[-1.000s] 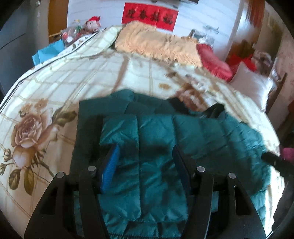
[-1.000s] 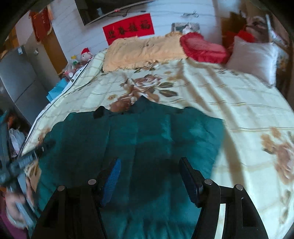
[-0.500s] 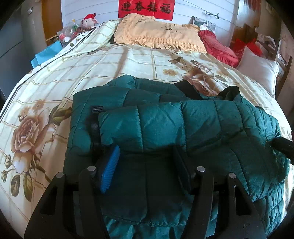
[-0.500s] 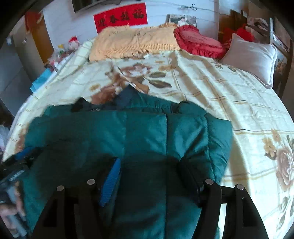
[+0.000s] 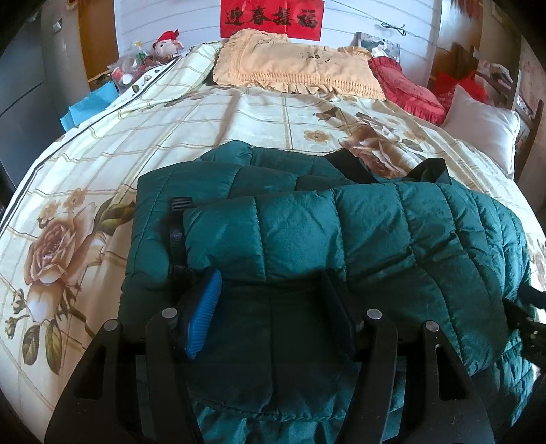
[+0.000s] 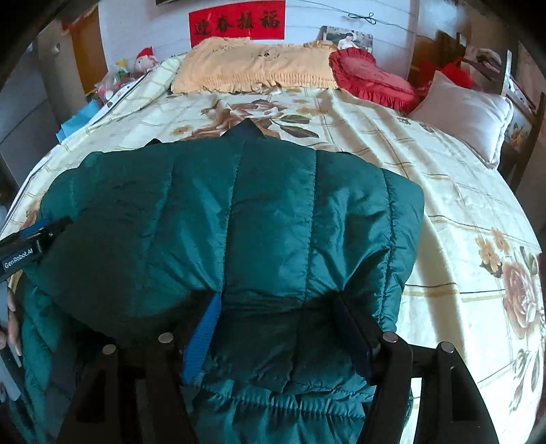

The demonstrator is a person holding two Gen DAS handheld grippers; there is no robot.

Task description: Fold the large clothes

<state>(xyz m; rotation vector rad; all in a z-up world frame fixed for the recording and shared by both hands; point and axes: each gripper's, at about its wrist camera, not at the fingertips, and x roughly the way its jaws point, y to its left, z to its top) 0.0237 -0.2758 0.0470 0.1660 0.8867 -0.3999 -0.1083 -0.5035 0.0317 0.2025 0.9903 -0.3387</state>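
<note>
Jacket (image 5: pixel 341 239) is laid on the bedspread (image 5: pixel 170 136) at the near end of the bed, w/ one layer folded over the other. Left gripper (image 5: pixel 269 314) is set over the jacket's near-left part, right gripper (image 6: pixel 276 328) over its near-right part; fabric is seen btwn both pairs of jaws. Behind the jacket, at the head of the bed, a fringed pillow (image 5: pixel 300 68) is placed, w/ a ruffled cushion (image 5: pixel 406 88) to its right and a plain pillow (image 5: pixel 481 133) further right. A banner (image 5: pixel 271 18) is hung on the wall behind.

The left gripper (image 5: pixel 269 307) (jaws apart) straddles a folded green puffer jacket (image 5: pixel 341 239) on the floral bedspread (image 5: pixel 136 143).
</note>
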